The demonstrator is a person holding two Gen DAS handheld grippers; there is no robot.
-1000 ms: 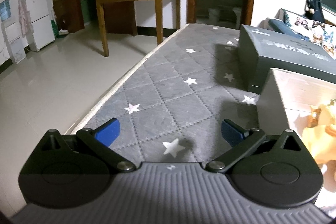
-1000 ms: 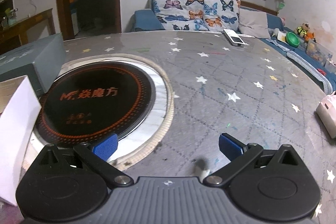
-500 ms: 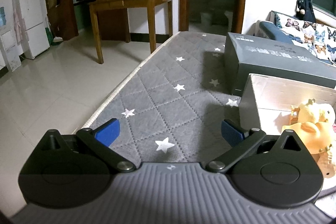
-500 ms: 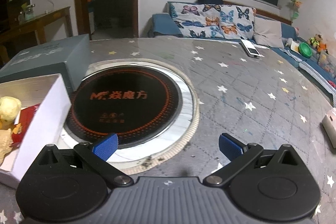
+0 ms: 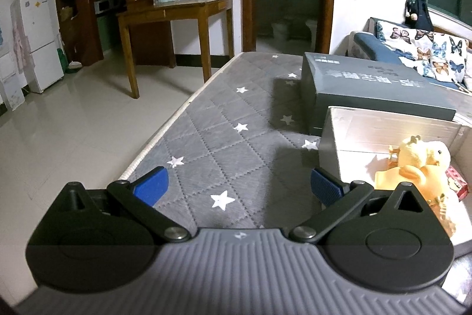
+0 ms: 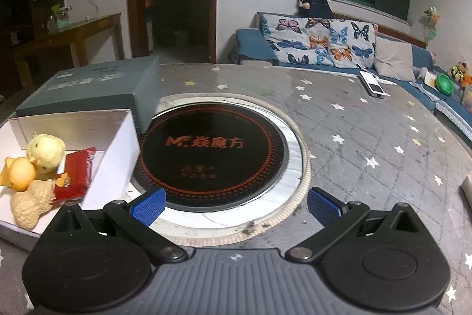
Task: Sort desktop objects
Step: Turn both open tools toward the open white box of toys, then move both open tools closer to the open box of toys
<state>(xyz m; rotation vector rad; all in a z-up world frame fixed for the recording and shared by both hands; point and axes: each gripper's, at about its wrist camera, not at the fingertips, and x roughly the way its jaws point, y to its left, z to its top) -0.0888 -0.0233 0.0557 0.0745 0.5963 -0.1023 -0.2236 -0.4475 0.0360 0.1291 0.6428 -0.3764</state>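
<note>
Now both grippers, left and right, gape with nothing held, and the toys and red packet already lie in the white box, between them, right of the left one, left of the right one.

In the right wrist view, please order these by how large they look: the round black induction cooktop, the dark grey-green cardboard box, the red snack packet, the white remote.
1. Round black induction cooktop.
2. Dark grey-green cardboard box, which lies farther off.
3. Red snack packet.
4. White remote, far away, so true size unsure.
</note>
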